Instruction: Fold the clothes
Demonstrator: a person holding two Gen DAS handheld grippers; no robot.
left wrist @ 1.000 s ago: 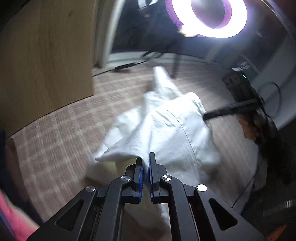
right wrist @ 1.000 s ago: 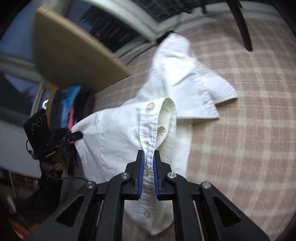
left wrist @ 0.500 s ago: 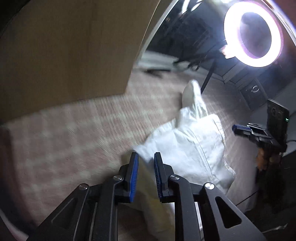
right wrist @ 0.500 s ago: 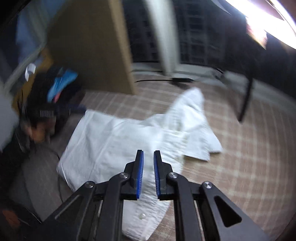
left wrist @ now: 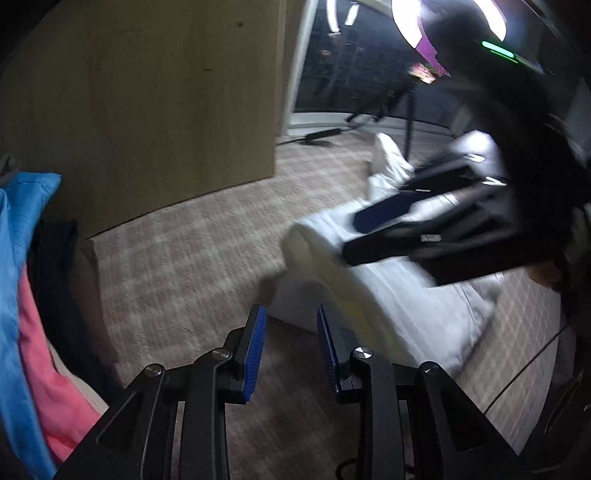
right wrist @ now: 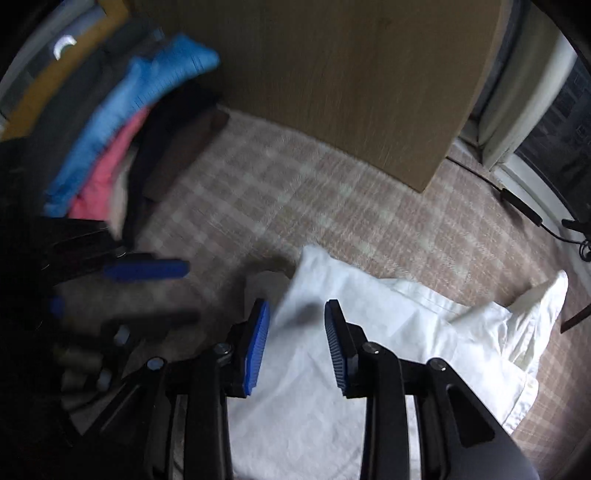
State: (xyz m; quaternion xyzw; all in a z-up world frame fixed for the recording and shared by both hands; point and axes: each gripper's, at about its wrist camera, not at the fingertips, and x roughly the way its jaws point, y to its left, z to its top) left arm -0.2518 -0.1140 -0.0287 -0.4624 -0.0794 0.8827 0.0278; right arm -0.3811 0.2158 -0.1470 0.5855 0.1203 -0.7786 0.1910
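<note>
Both grippers' jaws gape above the white shirt (right wrist: 369, 332).

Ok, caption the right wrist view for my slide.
Open right hand-held gripper above white shirt on checked carpet.

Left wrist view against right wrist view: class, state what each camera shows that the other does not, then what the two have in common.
Only the left wrist view shows the bright ring light and its dark stand.

Only the right wrist view shows the mustard fabric at the top of the clothes pile, and the shirt's far end.

Both show the white shirt lying on the checked surface, the wooden panel, the blue garment over a pink one, and both grippers, left gripper and right gripper, open and empty.
</note>
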